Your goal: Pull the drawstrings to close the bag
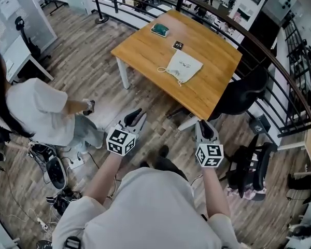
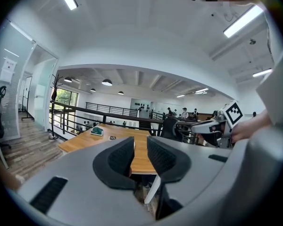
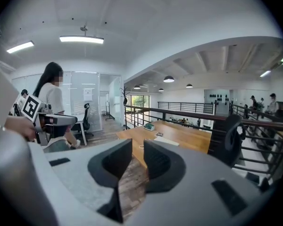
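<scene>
White shirt (image 1: 155, 206), plank floor (image 1: 93, 71), wooden table (image 1: 145, 45), bag (image 1: 184, 65)

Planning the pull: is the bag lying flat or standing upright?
Lying flat: the white bag is spread out on the wooden table, with its drawstring looped on the tabletop beside it.

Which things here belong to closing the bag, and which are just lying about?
For the job:
cloth bag on the table
its drawstring
left tool and right tool, both open and empty

Lying about:
green object
small black card
black chair
</scene>
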Tool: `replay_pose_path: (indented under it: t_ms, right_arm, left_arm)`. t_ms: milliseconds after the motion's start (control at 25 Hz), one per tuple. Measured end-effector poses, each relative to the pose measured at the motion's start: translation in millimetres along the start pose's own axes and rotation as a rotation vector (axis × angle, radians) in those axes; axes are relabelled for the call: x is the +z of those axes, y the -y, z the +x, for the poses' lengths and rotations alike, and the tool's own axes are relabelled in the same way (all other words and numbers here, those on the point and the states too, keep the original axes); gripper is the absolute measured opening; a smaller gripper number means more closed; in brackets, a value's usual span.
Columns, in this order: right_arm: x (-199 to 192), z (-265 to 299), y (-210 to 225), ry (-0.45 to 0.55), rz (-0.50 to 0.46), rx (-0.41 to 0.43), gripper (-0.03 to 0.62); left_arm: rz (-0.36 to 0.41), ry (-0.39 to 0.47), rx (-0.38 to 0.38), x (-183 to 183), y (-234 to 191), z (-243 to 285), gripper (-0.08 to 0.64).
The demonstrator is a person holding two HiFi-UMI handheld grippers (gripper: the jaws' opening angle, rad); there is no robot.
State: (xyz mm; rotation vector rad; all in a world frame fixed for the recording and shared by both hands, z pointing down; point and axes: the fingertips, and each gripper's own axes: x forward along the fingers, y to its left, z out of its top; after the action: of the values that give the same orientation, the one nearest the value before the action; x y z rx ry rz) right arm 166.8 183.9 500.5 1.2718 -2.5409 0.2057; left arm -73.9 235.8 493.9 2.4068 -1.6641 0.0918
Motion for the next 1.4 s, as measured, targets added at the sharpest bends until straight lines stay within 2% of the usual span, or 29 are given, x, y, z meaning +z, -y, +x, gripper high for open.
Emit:
replay_pose_path:
  t_ms: [320,640,1080,1400]
  right_arm:
    - [-1,48,18,-0.027,0.012,0.017,0.063]
    - [10,112,49,-0.059,0.020,0.042,0.063]
    - [18,178,113,-0.076,0.027,0.075,0.063]
    - [8,215,132,-0.103,0.049,0.113,0.063]
  left_arm:
    - [-0.013,-0.023,0.015,-2,-28,39,0.078]
    - [-0.020,-0.046,0.024,8,-59,100,0.078]
    - [-0.016,-0.073,0.054,20,-74,183,0.078]
    - [-0.017,-0.099,0.076,16,-83,221,0.078]
